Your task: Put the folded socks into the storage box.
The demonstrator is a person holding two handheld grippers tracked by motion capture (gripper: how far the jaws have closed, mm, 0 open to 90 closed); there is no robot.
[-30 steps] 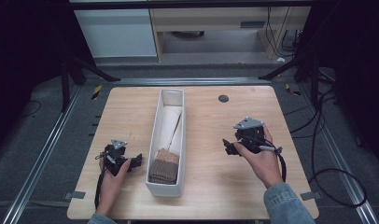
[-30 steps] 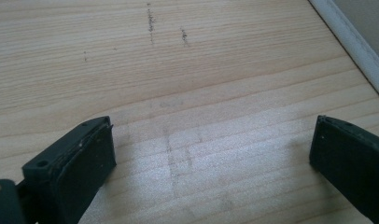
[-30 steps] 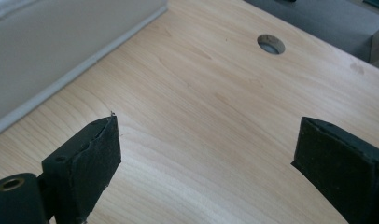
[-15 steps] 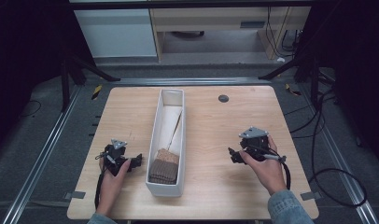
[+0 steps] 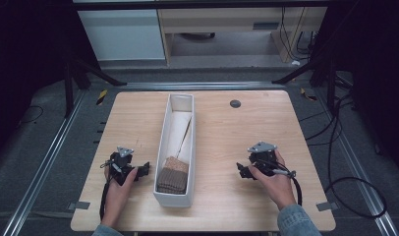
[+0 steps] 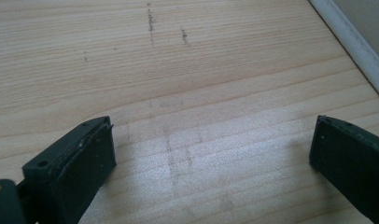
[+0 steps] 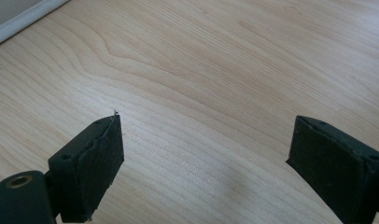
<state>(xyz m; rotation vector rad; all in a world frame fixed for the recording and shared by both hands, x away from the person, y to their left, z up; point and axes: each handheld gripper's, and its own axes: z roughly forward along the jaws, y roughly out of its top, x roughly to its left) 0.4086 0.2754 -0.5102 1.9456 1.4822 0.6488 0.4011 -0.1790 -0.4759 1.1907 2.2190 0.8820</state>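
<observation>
- Brown folded cloth lies in near end of white bin, between both tools.
- L tool and R tool: jaws apart, empty, low over wood surface.
- Step: idle/pre-reach, by judgement. Next: move a tool over the bin rim, down onto cloth.

Both tongs, left and right, rest low with jaws spread wide, gripping nothing.
</observation>
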